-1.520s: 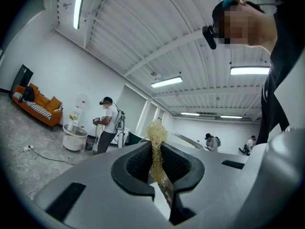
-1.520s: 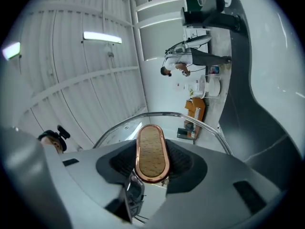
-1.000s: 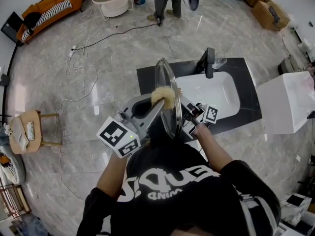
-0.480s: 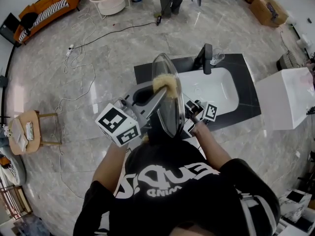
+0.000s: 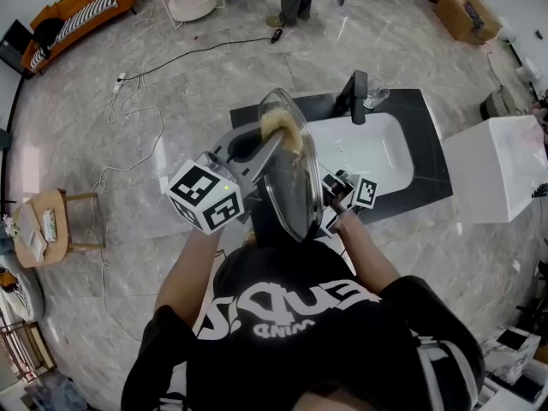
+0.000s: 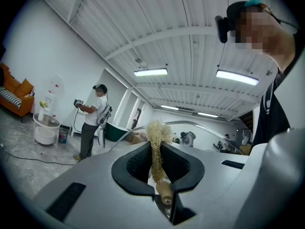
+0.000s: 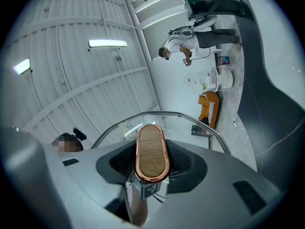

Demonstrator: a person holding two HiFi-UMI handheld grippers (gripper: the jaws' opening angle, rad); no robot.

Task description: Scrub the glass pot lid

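left gripper (image 6: 155, 163) clamped on brush (image 6: 156, 131), bristles against glass lid (image 5: 295, 191) | right gripper (image 7: 152, 165) gripping lid's wooden handle (image 7: 152, 149) | lid upright on edge over sink (image 5: 377, 174)

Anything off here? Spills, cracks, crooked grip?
Nothing stands out. The right gripper clamps the wooden handle squarely, the glass lid is held on edge, and the left gripper holds the fibre scrubber at its upper rim. No cracks or spills visible.

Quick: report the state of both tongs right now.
Left tongs: shut on the fibre scrubber.
Right tongs: shut on the wooden handle of the glass pot lid.
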